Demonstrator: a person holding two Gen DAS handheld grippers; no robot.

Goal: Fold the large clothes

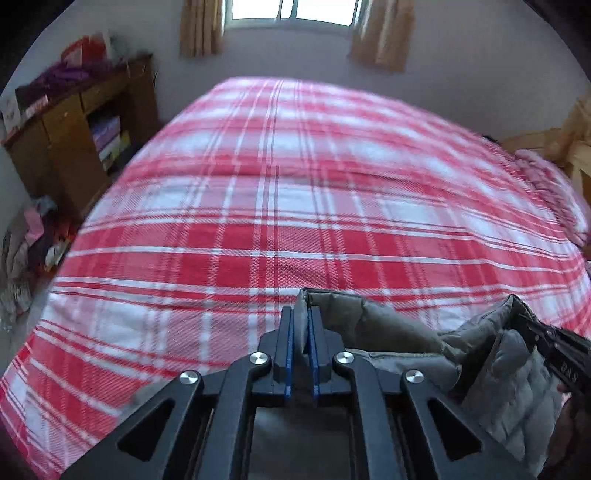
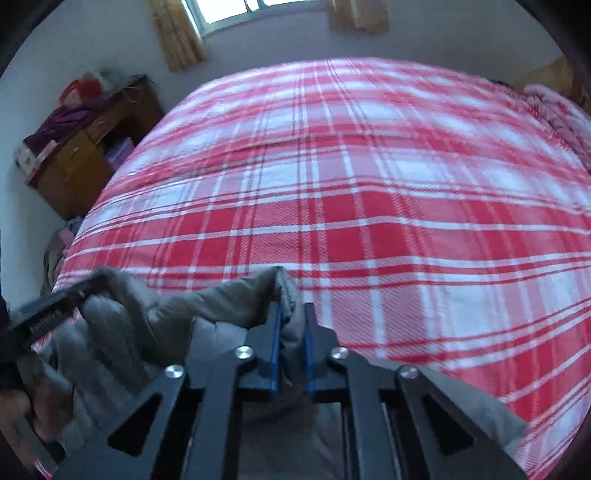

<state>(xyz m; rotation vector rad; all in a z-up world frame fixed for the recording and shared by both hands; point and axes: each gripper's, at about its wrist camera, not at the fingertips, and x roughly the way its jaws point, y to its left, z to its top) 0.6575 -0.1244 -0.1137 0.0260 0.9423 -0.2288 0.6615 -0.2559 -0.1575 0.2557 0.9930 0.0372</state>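
In the left wrist view, the left gripper (image 1: 301, 332) was clamped on a raised fold of the grey padded garment (image 1: 406, 332), its blue-lined jaws pressed together with the fabric edge standing up between them. The garment lay at the near edge of the bed (image 1: 258, 203), bunched to the right of the gripper, where the right gripper (image 1: 546, 347) entered from the right margin with quilted fabric gathered about it. The grip on an outer hem was judged to serve lifting and spreading the piece for a fold. The garment appeared soft and puffy, stitched into quilted panels with a smooth matte shell; the bed cover was a woven red-and-white plaid with a visible twill texture. A wooden cabinet (image 1: 74, 129) stood at far left, and curtains (image 1: 201, 26) flanked a window (image 1: 291, 11) on the far wall. In the right wrist view, the right gripper (image 2: 291, 332) was likewise clenched on a pinched ridge of the same garment (image 2: 221, 302), the cloth rising between the jaws. The left gripper (image 2: 48, 310) showed at near left, holding the other end, so that the fabric sagged in a trough between the two holds. Spacing the two grips along one edge was judged to keep that edge controlled.
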